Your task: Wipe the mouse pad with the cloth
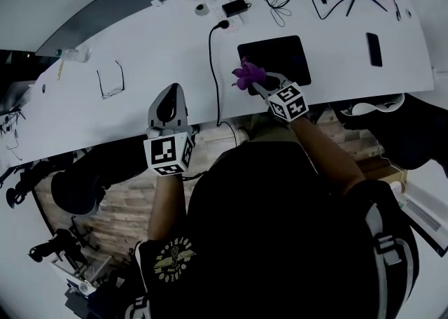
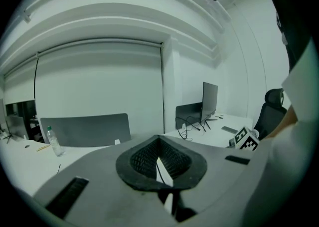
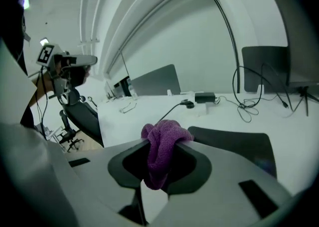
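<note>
Purple cloth [image 3: 160, 157] inside the right gripper [image 3: 167, 144]

person is wearing a black short-sleeved top [image 1: 280, 240] | yellowish emblem [image 1: 173, 259] is showing on left sleeve, white stripes [image 1: 379, 237] are running along right sleeve | left gripper [image 1: 168, 98] and right gripper [image 1: 257, 85] are showing grey shells with black ribbed pads [image 2: 143, 158] | each is carrying a white marker cube [image 1: 169, 154] with black squares

In the head view the left tongs [image 1: 170, 94] sit left of centre and point up the frame, jaws together with nothing between them. The left forearm [image 1: 163, 202] runs straight down. The right tongs [image 1: 257, 83], just right of centre, angle up-left, clamped on the cloth [image 1: 248, 73]. The right forearm [image 1: 327, 151] slants down-right.
</note>
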Demonstrator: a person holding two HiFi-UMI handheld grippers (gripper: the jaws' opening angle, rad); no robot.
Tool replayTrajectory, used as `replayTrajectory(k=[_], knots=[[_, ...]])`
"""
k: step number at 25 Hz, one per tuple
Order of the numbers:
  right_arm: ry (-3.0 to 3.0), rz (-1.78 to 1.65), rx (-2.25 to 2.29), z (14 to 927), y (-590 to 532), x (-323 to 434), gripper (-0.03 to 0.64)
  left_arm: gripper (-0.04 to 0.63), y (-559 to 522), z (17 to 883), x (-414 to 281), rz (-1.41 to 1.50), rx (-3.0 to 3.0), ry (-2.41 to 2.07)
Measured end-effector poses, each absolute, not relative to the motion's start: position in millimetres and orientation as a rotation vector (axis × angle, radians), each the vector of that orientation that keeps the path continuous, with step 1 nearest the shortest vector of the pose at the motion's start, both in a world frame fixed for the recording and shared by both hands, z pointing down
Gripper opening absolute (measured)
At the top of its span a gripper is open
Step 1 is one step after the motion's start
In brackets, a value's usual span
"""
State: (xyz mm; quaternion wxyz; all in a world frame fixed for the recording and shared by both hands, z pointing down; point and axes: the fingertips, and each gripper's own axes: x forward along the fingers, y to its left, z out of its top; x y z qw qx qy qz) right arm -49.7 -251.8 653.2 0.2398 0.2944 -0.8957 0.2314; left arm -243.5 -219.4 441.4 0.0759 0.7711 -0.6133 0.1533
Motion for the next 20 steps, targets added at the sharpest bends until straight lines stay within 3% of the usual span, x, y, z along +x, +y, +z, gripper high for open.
replayTrajectory(k=[7, 20], knots=[[-2.186, 0.827, 0.835, 748.7, -242.4, -29.5, 0.081, 0.002, -194.4, 451.0, -253.9, 0.508, 2.300, -1.832], [-2.042, 0.779, 1.048, 757.4, -263.5, 79.9, 0.084, 0.002, -211.9, 453.0, -233.7, 0.485, 2.347, -1.787]])
